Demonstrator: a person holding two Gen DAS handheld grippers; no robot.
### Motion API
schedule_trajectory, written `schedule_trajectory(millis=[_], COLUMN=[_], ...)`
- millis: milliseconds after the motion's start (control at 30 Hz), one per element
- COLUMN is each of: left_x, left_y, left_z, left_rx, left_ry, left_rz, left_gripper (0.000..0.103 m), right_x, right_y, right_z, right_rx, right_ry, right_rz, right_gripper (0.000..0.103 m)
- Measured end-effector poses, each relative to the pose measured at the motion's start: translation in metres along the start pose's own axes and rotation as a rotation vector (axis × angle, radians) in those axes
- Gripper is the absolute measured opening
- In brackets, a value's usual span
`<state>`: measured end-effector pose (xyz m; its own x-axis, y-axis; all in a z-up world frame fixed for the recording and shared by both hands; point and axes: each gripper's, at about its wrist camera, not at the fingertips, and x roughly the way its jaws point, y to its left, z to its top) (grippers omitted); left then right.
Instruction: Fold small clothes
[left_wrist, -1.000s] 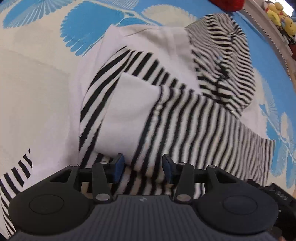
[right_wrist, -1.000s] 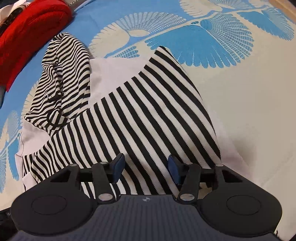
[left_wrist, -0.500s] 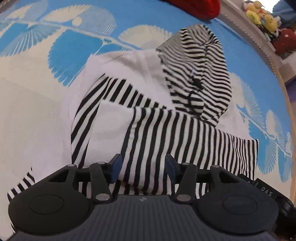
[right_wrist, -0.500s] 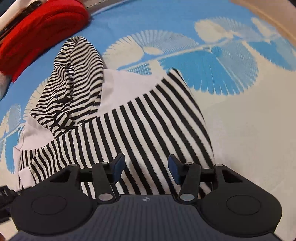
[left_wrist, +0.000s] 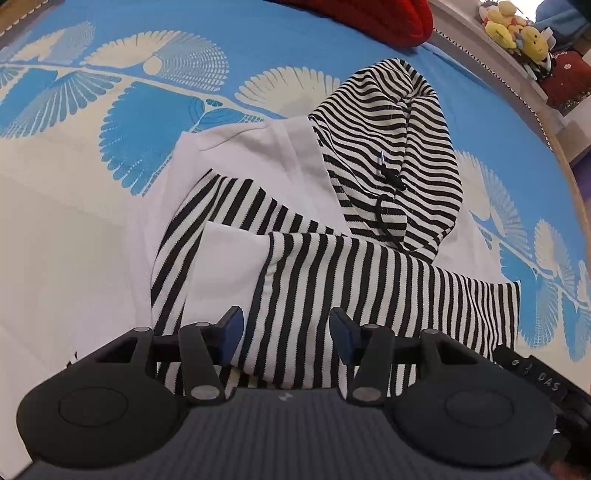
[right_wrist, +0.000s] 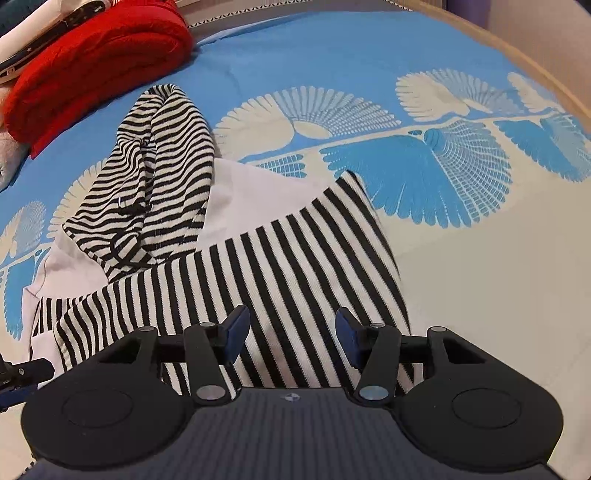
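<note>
A small hoodie with a white body (left_wrist: 258, 162) and black-and-white stripes lies flat on the bedspread. Its striped hood (left_wrist: 399, 147) points away from me. One striped sleeve (left_wrist: 369, 288) is folded across the body. My left gripper (left_wrist: 285, 317) hovers open above that sleeve, and nothing is pinched between its blue pads (left_wrist: 231, 328). In the right wrist view the hood (right_wrist: 162, 166) lies at the left and the other striped sleeve (right_wrist: 295, 266) spreads below my right gripper (right_wrist: 291, 314). That gripper is also open and holds nothing.
The blue and cream patterned bedspread (right_wrist: 480, 277) stretches all around the hoodie. A folded red garment (right_wrist: 92, 62) lies at the far edge beyond the hood. Plush toys (left_wrist: 513, 29) sit on a ledge at the far right.
Both grippers have risen off the hoodie, so more of it and the bedspread shows. The left jaws stand wider apart than a second ago. The hoodie lies still.
</note>
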<state>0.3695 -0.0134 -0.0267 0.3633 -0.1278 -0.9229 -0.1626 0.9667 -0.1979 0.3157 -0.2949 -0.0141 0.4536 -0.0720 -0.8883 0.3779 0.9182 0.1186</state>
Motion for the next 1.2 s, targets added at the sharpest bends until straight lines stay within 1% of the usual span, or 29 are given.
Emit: schedule_trajectory(millis=[167, 367, 567, 700, 767, 833, 867, 900, 933, 967, 1000, 1033, 1100, 1200], left_x=[0.0, -0.001, -0.002, -0.003, -0.005, -0.009, -0.011, -0.014, -0.017, -0.022, -0.026, -0.03, -0.035, -0.037], left_y=[0.0, -0.006, -0.011, -0.009, -0.007, -0.005, -0.005, -0.005, -0.005, -0.006, -0.008, -0.01, -0.014, -0.017], left_z=[0.002, 0.002, 0.004, 0.007, 0.011, 0.015, 0.018, 0.02, 0.022, 0.024, 0.025, 0.026, 0.026, 0.028], left_rx=[0.007, 0.059, 0.116, 0.145, 0.15, 0.144, 0.141, 0.138, 0.134, 0.134, 0.14, 0.151, 0.175, 0.199], left_ry=[-0.011, -0.049, -0.105, -0.145, -0.173, -0.206, -0.223, -0.244, -0.266, -0.298, -0.323, -0.35, -0.395, -0.42], left_rz=[0.016, 0.052, 0.071, 0.087, 0.085, 0.072, 0.065, 0.059, 0.051, 0.043, 0.04, 0.039, 0.039, 0.051], left_gripper=[0.057, 0.057, 0.056, 0.056, 0.054, 0.045, 0.039, 0.035, 0.034, 0.034, 0.034, 0.034, 0.034, 0.034], right_x=[-0.005, -0.013, -0.023, -0.027, -0.03, -0.035, -0.038, -0.04, -0.042, -0.045, -0.046, -0.048, -0.05, -0.048], right_y=[-0.004, -0.009, -0.014, -0.019, -0.023, -0.026, -0.027, -0.027, -0.027, -0.027, -0.027, -0.027, -0.025, -0.024], right_z=[0.005, 0.009, 0.015, 0.022, 0.026, 0.028, 0.03, 0.031, 0.032, 0.032, 0.033, 0.034, 0.035, 0.036], right_rx=[-0.009, -0.009, -0.009, -0.014, -0.004, 0.01, 0.015, 0.016, 0.014, 0.011, 0.005, -0.003, -0.021, -0.052], right_ry=[-0.028, -0.044, -0.075, -0.099, -0.106, -0.112, -0.113, -0.116, -0.119, -0.124, -0.128, -0.133, -0.139, -0.116], right_rz=[-0.011, -0.002, 0.009, 0.0, 0.002, 0.017, 0.03, 0.043, 0.056, 0.07, 0.085, 0.099, 0.101, 0.082], right_gripper=[0.054, 0.054, 0.054, 0.053, 0.053, 0.053, 0.053, 0.05, 0.041, 0.034, 0.023, 0.019, 0.019, 0.019])
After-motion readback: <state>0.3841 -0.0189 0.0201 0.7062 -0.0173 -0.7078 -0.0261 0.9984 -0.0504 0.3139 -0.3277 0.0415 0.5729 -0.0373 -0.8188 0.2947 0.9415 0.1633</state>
